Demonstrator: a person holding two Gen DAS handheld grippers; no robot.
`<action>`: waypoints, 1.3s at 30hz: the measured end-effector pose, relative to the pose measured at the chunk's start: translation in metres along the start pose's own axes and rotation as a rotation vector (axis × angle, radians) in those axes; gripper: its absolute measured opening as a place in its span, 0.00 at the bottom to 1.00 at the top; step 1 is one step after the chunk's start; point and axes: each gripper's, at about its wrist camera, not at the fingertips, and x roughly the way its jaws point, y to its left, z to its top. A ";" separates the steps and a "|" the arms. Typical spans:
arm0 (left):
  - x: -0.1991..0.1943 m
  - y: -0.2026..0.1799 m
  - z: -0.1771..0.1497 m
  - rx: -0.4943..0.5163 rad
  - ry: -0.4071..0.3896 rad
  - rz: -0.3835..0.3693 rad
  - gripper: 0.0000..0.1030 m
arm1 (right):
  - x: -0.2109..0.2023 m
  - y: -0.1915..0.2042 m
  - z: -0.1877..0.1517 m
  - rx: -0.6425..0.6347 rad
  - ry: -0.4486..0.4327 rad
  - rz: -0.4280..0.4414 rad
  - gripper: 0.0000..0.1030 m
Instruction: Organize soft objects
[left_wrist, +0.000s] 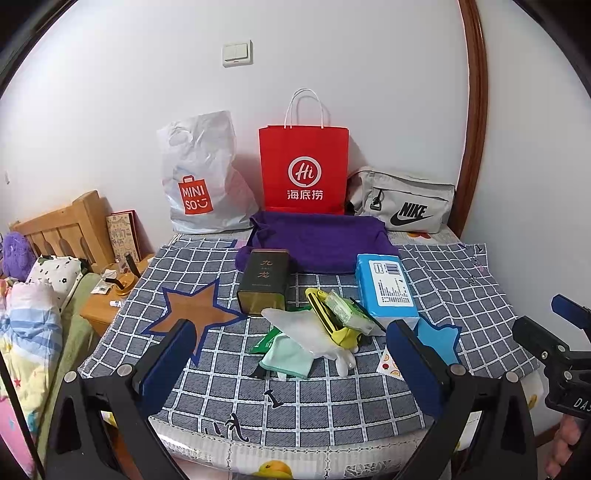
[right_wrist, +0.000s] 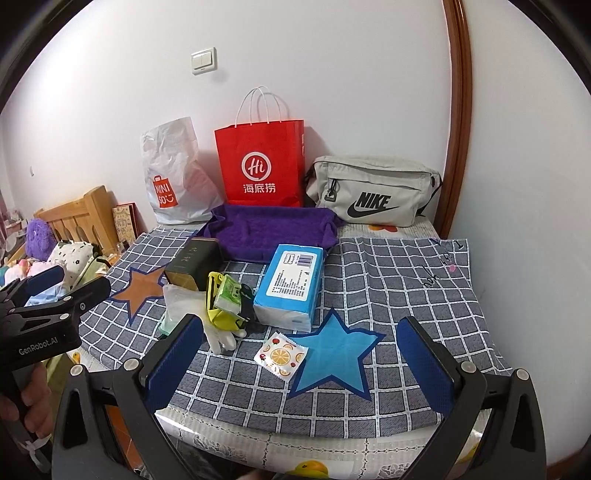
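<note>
Tongs on both sides, left tongs (left_wrist: 291, 354) and right tongs (right_wrist: 301, 354), gape wide and empty above the checked surface (right_wrist: 388, 280). Soft clutter sits mid-cloth: mint cloth (left_wrist: 286, 356), white glove (right_wrist: 221, 338), blue tissue pack (right_wrist: 290, 282), just before the purple towel tray (right_wrist: 271, 230).

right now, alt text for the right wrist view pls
The open right hand-held gripper hovers over a checked cloth holding a blue tissue pack, a small fruit-print packet and a purple towel, with three bags against the wall.
</note>
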 end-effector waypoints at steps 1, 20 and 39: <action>0.000 0.000 0.000 0.001 0.000 -0.001 1.00 | 0.000 0.000 0.000 0.001 0.000 0.001 1.00; 0.000 0.000 -0.001 0.003 0.000 0.002 1.00 | -0.002 0.003 -0.001 -0.002 -0.005 0.006 1.00; -0.001 0.000 -0.002 0.006 -0.001 0.002 1.00 | -0.003 0.004 -0.001 -0.002 -0.009 0.008 1.00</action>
